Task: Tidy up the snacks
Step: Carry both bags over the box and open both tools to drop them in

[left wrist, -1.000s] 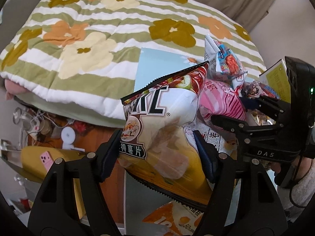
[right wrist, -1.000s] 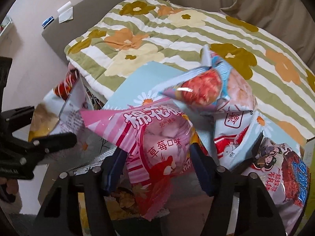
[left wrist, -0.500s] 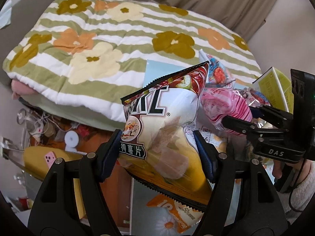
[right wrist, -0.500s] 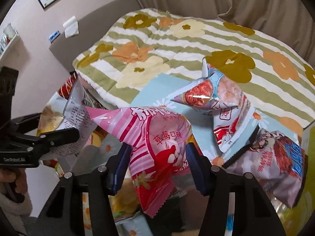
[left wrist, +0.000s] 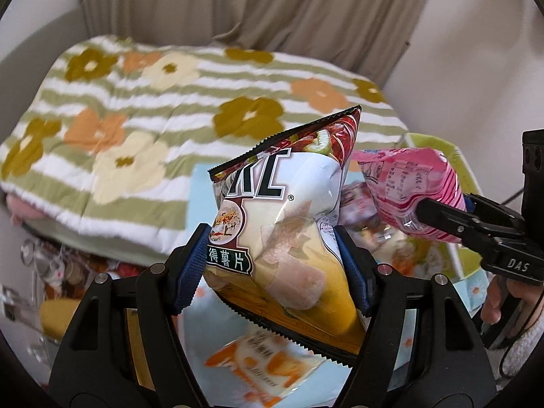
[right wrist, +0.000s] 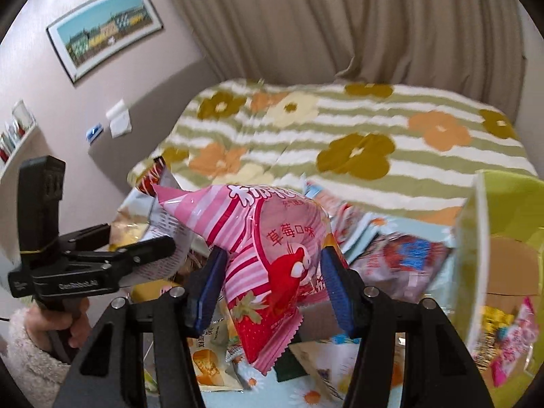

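The chip bag [left wrist: 282, 224] is sitting between the 2 blue pads [left wrist: 188, 268] of the left claw [left wrist: 272, 268], and the pads are squeezing its sides. It is standing tilted, top corner pointing up and right. On its front, upside-down black letters are showing, maybe "LAY", with a small ® mark, and a dark label is reading "得薯片".

The pink striped bag [right wrist: 272, 258] is sitting between the blue pads of the right claw [right wrist: 270, 282], which is clamped on it. It is showing a red cartoon animal, a strawberry, and the red words "草莓口味". The big white words at its top are cut off. In the left view its back is covered in small print too tiny to read.

The right claw's side is reading "DAS". The left claw's side has tiny white writing that is too blurry to read.

Compared with 1 second ago, both bags are now sitting higher above the light blue daisy cloth [right wrist: 306, 394] and the other snacks [right wrist: 401, 261] on it. More curtain [right wrist: 340, 23] is showing behind the flower blanket [left wrist: 142, 119], and a yellow-green box [right wrist: 503, 238] is now big on the right.
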The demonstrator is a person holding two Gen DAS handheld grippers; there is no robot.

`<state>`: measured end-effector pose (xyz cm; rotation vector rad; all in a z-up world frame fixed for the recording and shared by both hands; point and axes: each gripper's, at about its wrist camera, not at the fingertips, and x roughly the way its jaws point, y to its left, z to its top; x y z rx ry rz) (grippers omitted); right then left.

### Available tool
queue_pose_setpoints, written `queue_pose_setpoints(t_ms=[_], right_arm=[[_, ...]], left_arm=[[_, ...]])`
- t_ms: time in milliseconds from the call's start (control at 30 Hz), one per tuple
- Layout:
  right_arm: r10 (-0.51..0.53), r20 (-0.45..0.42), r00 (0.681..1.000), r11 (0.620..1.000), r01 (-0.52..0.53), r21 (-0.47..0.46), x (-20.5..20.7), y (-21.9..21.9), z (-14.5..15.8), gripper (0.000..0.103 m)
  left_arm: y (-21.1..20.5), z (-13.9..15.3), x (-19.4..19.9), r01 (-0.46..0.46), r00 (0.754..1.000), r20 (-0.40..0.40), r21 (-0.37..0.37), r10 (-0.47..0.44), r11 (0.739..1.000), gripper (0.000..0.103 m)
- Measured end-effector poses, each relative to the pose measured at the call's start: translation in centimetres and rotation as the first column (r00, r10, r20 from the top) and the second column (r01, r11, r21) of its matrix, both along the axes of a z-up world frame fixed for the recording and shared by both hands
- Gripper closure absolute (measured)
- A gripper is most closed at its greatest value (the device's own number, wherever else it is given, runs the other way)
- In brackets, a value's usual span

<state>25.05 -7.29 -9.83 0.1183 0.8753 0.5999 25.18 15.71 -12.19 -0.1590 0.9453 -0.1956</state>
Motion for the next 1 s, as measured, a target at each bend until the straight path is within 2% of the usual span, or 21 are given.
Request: queue_pose_setpoints(t_ms=[233, 467, 667, 767, 1000], right_arm=[[-0.105, 0.04, 0.994, 0.993, 0.102, 0.06, -0.8, -8.6, 2.7, 0.051], [-0.19, 0.045, 0.981, 0.979, 0.185, 0.083, -1.0, -19.2, 3.4, 0.051], [-0.227, 0.012, 0.974, 0.97, 0.225, 0.089, 0.0, -26.9, 2.3, 0.051], [-0.236, -0.019, 0.972, 0.966, 0.237, 0.102, 0.6, -29.5, 1.5, 0.051], [-0.246, -0.062, 0.967, 0.96, 0.252, 0.124, 1.8, -32.1, 0.5, 0.052]], left_arm=[[-8.7, 3.0, 0.8, 0.081, 0.995, 0.064, 0.019, -0.082, 0.997, 0.035], [-19.4, 3.7, 2.0, 0.132, 0.988, 0.079, 0.003, -0.132, 0.991, 0.035], [-28.8, 2.1, 4.3, 0.167, 0.985, 0.042, -0.034, -0.166, 0.985, 0.035], [-32.2, 0.9, 5.7, 0.182, 0.983, 0.002, -0.016, -0.182, 0.983, 0.035], [-36.4, -1.6, 8.8, 0.218, 0.974, -0.074, 0.026, -0.216, 0.976, 0.035]])
